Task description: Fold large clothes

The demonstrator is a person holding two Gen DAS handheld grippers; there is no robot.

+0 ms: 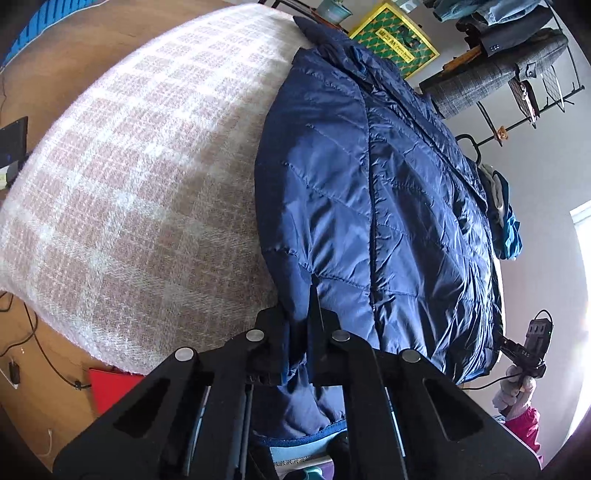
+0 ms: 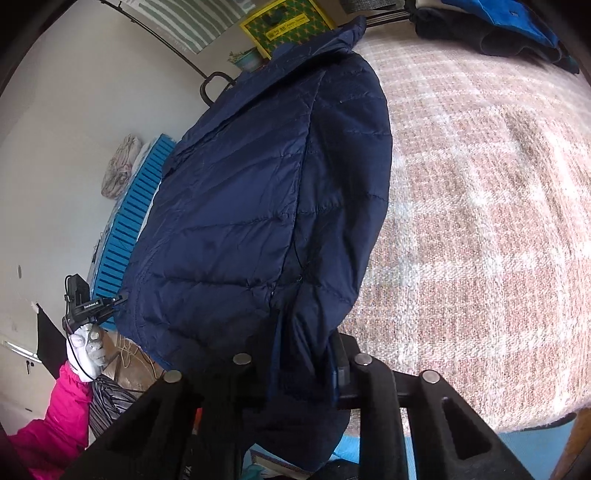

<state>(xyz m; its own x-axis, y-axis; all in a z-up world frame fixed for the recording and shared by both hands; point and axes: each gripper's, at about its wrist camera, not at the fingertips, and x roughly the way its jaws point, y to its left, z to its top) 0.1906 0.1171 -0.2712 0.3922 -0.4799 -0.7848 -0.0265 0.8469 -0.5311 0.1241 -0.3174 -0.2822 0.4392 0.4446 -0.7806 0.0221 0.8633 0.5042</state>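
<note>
Jacket (image 1: 369, 192) lies on blanket (image 1: 129, 184), hem over near edge, both tools there.

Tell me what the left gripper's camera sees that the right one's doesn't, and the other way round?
Only the left camera shows the clothes rack hung with jackets and the red folder on the floor. Only the right camera shows the blue slatted crate standing against the wall and the dark clothes piled at the far edge. Both show the navy puffer jacket lying on the pink checked blanket, the yellow framed picture, and each gripper, left and right, clamped on the jacket's near hem.
</note>
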